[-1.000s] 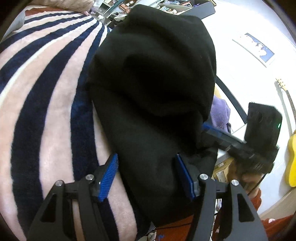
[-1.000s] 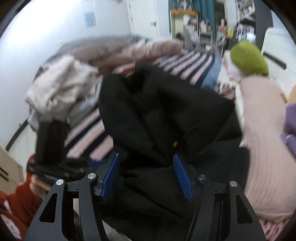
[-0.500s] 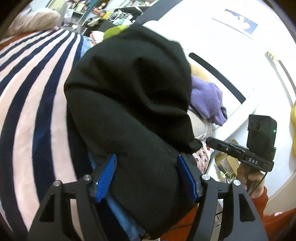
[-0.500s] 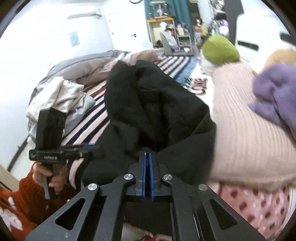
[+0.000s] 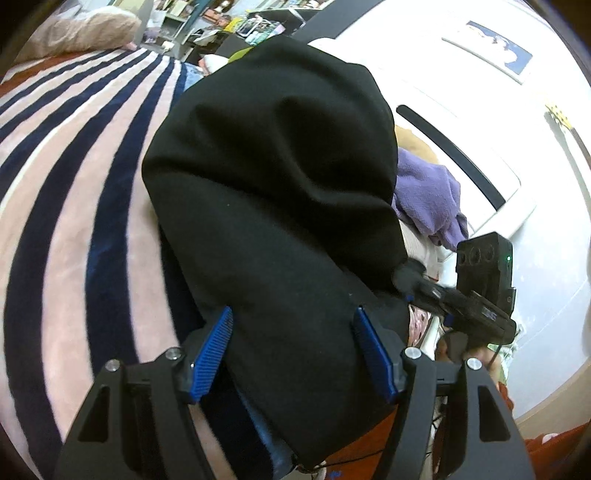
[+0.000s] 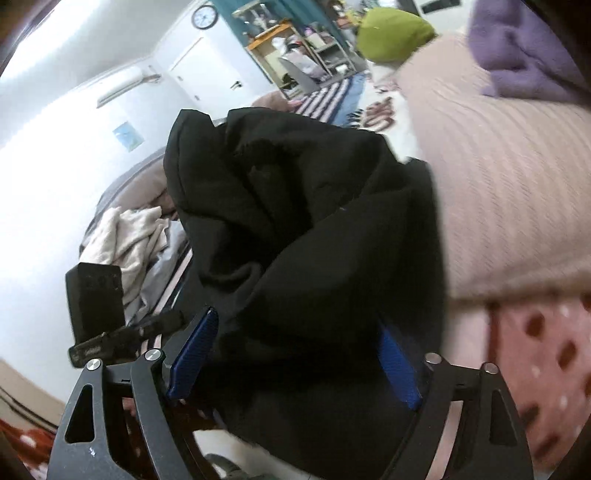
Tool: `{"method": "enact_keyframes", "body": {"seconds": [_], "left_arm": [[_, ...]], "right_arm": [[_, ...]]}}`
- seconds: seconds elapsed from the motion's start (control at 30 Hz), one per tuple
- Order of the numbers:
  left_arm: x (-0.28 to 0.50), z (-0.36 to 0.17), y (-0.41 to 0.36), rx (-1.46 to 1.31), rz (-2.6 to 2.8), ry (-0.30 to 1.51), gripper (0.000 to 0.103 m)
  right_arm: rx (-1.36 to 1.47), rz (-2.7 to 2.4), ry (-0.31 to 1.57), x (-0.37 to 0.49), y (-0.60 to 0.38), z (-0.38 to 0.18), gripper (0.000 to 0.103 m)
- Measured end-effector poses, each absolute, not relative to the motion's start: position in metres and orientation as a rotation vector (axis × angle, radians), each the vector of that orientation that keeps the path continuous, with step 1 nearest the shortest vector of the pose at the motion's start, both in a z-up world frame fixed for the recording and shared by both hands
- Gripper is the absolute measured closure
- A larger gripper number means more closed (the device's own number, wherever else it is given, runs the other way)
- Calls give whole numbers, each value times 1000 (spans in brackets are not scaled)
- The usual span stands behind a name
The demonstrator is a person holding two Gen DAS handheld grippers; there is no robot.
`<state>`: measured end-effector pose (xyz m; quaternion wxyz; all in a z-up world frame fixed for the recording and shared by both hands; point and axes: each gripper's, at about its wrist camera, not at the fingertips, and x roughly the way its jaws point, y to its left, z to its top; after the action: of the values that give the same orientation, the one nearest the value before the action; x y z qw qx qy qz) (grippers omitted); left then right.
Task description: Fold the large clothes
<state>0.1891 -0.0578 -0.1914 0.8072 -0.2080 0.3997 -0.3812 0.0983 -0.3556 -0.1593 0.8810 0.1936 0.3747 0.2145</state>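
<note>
A bulky black garment point(image 5: 277, 184) lies in a heap on the striped bed. Its near end sits between the fingers of my left gripper point(image 5: 291, 350), which stands open; the cloth reaches both blue pads point(image 5: 212, 354) without being squeezed. My right gripper point(image 6: 295, 358) comes in from the other side. Its jaws are opening, with black cloth point(image 6: 295, 221) bunched between them and draped over the right pad point(image 6: 399, 373). In the left wrist view the right gripper point(image 5: 410, 280) touches the garment's right corner. The left gripper point(image 6: 173, 319) shows at the left of the right wrist view.
A pink and navy striped blanket point(image 5: 74, 184) covers the bed. A pink knit point(image 6: 498, 184), a purple garment point(image 5: 428, 195) and a green one point(image 6: 391, 33) lie to the right. A cream clothes heap point(image 6: 125, 240) lies at the far left. Shelves stand behind.
The right gripper's pads were pressed together half a second ago and now stand apart around the black cloth; it has rolled and dropped closer. The left gripper rose slightly, with the garment still between its fingers.
</note>
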Motion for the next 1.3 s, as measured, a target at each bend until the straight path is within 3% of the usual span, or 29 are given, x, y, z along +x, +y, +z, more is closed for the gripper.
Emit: {"method": "enact_keyframes", "body": {"seconds": [0.03,0.07,0.1,0.17,0.33,0.4,0.47,0.63,0.83,0.9,0.97,1.03,1.3], "left_arm": [[190,-193,-56,-453,-812,859,39],[190,-194,-53,-460,-807,861,39],[191,-194,-51,-469,-810,862,39],[190,-190,-49,-492,-834,852,39],[184,-172,-62,-439,-892,805,39],[183,-167,-70,-408,-902,802,32],[183,-164,-76,-379,-890,799,19],[191,-179,-86,-386,-878,878,5],[197,-217,-102,-488,-907,1030,5],[194,-218,-104,-493,-897,1006,18],[188,-215,-102,-468,-871,987,43],[188,-214,-97,-475,-867,978,54],[163,-184,-24,-472,-770,893,61]], "right_arm": [[387,436,762,103,-350,-157,49],[371,418,738,106,-346,-152,72],[361,398,711,107,-345,-146,87],[364,398,634,102,-344,-132,93],[293,381,509,58,-333,-94,96],[298,362,488,37,-338,-86,96],[338,324,488,15,-350,-86,96],[473,243,628,-4,-375,-137,96],[561,241,714,11,-378,-184,96],[553,248,717,14,-377,-184,96],[530,250,724,16,-376,-182,96],[523,256,733,21,-373,-181,96],[499,392,781,51,-325,-186,96]]}}
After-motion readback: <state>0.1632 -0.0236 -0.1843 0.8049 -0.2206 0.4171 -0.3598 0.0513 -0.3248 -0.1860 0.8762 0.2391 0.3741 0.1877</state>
